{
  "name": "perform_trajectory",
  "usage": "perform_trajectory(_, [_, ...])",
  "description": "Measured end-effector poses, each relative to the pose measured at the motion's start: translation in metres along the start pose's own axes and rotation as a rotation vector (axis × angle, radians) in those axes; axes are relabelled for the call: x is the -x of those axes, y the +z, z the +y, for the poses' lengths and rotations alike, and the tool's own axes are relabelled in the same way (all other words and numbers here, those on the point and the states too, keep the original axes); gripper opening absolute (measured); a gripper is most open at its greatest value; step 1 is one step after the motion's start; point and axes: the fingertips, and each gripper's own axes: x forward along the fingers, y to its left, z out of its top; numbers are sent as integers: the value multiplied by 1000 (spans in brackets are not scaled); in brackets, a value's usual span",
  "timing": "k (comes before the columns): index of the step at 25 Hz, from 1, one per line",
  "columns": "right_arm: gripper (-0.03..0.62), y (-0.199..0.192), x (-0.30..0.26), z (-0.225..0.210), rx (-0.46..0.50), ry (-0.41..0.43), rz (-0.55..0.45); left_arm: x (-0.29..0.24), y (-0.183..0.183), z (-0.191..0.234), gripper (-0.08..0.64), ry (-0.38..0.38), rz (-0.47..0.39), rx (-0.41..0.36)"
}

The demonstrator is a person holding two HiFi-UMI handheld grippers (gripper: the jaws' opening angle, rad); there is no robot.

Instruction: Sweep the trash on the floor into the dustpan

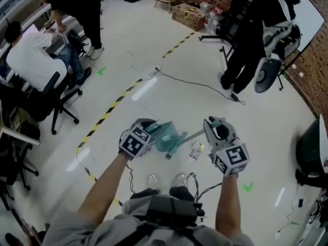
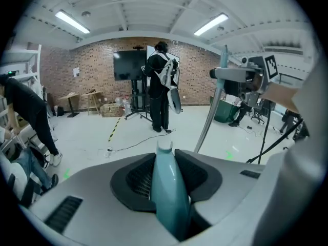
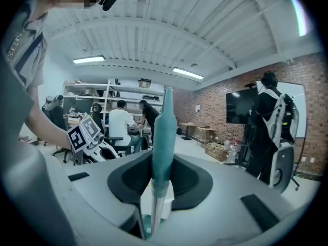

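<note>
My left gripper (image 1: 149,133) is shut on the handle (image 2: 167,188) of a teal dustpan (image 1: 167,135), held low over the pale floor ahead of me. My right gripper (image 1: 213,130) is shut on the teal grip (image 3: 164,132) of a broom. The broom's grey pole (image 1: 185,140) slants down and left toward the dustpan, and it crosses the left gripper view as a pole (image 2: 208,122). A crumpled clear wrapper (image 1: 196,150) lies on the floor between the two grippers. Two more small clear scraps (image 1: 152,179) lie close to my body. The broom head is hidden.
A black cable (image 1: 205,85) snakes over the floor ahead. A yellow-black tape line (image 1: 110,111) runs diagonally on the left. People sit and lean at a desk with an office chair (image 1: 56,99) at upper left. A person in black (image 1: 251,40) stands at upper right, near boxes (image 1: 188,15).
</note>
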Motion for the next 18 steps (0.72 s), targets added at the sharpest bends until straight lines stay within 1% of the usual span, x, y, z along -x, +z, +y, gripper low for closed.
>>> perform_trajectory(4, [80,-23,42,-32,-46,-92,11,-35,3,-28,112,-47,64,-59])
perform_trajectory(7, [78,-46,68,-52,-62,-159,12,-62,1,-45,112,-75,95,-92])
perform_trajectory(9, [80,-68,83,-73,-70,-203,14,-84,0,-58,112,-96,110,-119])
perform_trajectory(13, [80,-114,112,-111,-92,-291,30,-122,2,-78,112,-135,149,-202])
perform_trajectory(16, [80,-147,129,-127,-112,-366,75,-144,4,-88,112,-179,170,-247])
perform_trajectory(18, [80,-168,135,-134,-98,-405,95,-155,4,-94,112,-222,180,-283])
